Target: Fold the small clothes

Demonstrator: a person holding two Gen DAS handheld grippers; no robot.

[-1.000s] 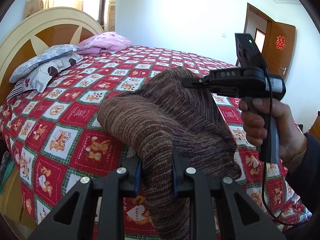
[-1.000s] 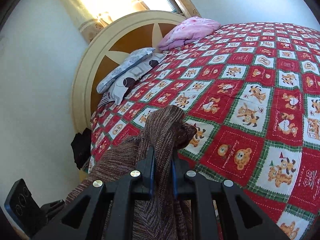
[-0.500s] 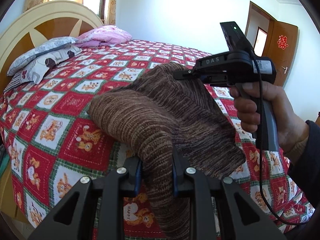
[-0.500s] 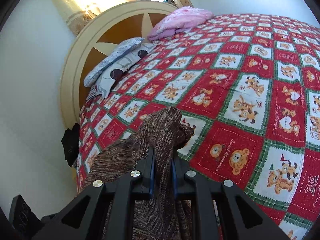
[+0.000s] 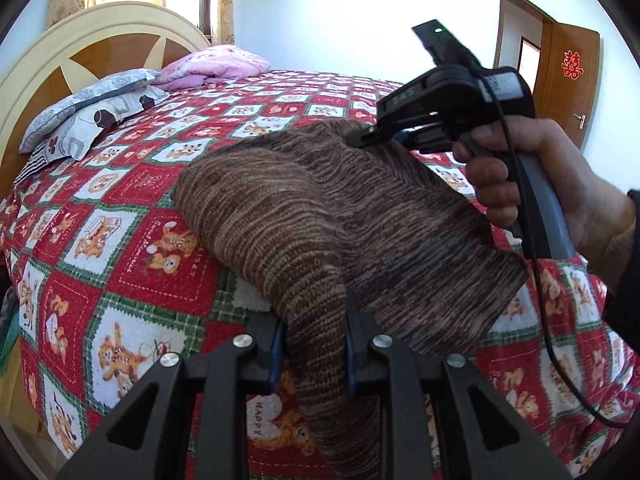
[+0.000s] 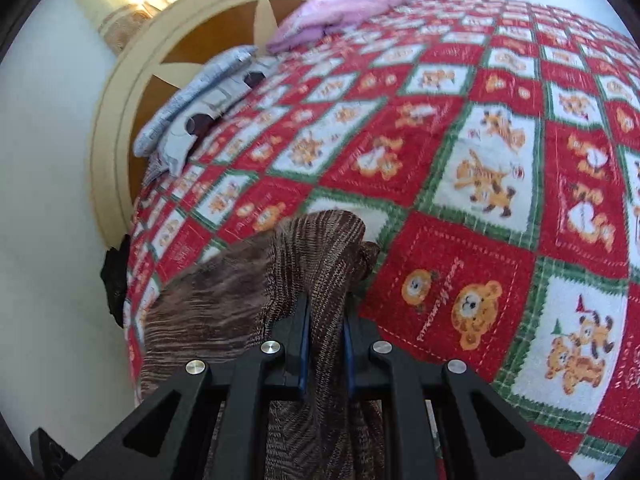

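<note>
A brown striped knit garment (image 5: 320,216) hangs stretched between both grippers above the red patterned bedspread (image 5: 120,240). My left gripper (image 5: 314,320) is shut on a thick bunched fold of it at the near edge. The right gripper (image 5: 370,134), held in a person's hand (image 5: 520,176), pinches the far corner in the left wrist view. In the right wrist view the right gripper (image 6: 326,328) is shut on a gathered fold of the garment (image 6: 316,256), whose rest drapes down to the left, close over the bedspread (image 6: 480,160).
Grey patterned pillows (image 5: 88,116) and a pink folded blanket (image 5: 216,66) lie by the cream and wood headboard (image 5: 100,40). An orange door (image 5: 568,76) stands open at the far right. A dark object (image 6: 114,272) hangs at the bed's left edge.
Both grippers have sunk toward the bed with the garment still held between them. The bedspread looms larger in the right wrist view, which has tilted further down.
</note>
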